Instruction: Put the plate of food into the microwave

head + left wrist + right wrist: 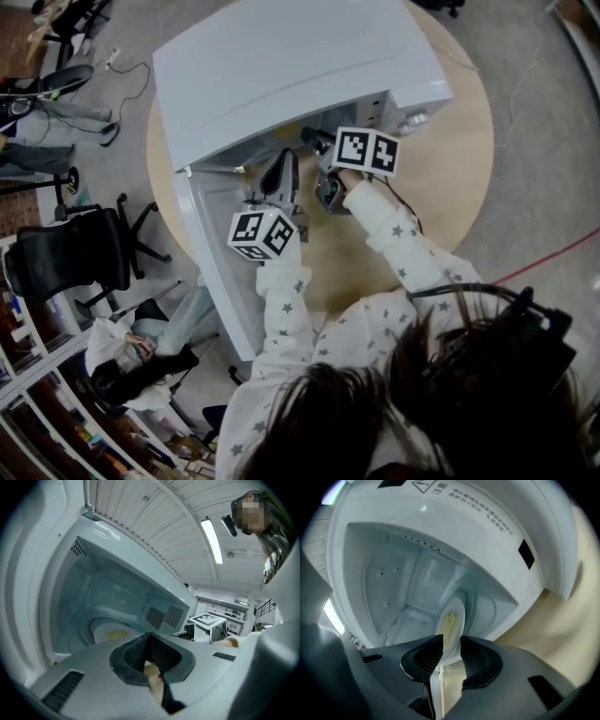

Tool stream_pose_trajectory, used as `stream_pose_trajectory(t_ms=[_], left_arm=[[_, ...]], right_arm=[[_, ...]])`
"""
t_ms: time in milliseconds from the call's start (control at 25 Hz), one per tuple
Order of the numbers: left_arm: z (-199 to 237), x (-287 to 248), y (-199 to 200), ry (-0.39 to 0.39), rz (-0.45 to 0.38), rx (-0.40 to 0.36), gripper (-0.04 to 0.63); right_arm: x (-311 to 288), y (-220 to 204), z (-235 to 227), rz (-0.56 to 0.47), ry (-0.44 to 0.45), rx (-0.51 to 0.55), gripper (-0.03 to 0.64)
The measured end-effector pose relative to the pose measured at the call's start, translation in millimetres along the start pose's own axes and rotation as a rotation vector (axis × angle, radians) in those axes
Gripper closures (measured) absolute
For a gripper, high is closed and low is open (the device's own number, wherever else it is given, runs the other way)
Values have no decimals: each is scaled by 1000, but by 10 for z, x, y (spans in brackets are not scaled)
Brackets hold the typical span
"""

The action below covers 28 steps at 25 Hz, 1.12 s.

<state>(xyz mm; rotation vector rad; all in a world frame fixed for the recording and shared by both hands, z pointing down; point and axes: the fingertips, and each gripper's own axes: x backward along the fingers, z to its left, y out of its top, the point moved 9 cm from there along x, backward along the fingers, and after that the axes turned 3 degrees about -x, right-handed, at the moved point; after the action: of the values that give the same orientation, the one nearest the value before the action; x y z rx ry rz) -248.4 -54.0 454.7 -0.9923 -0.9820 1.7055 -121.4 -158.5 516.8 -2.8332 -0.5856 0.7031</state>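
A white microwave point(281, 66) stands on a round wooden table, its door point(220, 272) swung open toward me. Inside, a white plate point(452, 620) with yellow food point(449, 624) lies on the turntable; the left gripper view also shows the plate point(110, 632). My right gripper point(314, 141) reaches into the opening. Its jaws point(451, 641) stand open, and the plate's near rim lies in the gap without being pressed. My left gripper point(281, 171) hovers at the opening's left side, over the door. Its pads point(150, 639) are shut with nothing between them.
The tabletop point(450, 178) shows bare wood to the right of the microwave. A black office chair point(66, 258) stands on the floor at left, with a person point(141, 352) below it. A red cable point(553, 258) runs across the floor at right.
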Motion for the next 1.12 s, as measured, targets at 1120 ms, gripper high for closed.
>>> stream_pose_trajectory(t_ms=[1120], left_arm=[[-347, 263, 56, -9, -40, -37, 594]], right_arm=[[668, -151, 252, 127, 309, 14, 575]])
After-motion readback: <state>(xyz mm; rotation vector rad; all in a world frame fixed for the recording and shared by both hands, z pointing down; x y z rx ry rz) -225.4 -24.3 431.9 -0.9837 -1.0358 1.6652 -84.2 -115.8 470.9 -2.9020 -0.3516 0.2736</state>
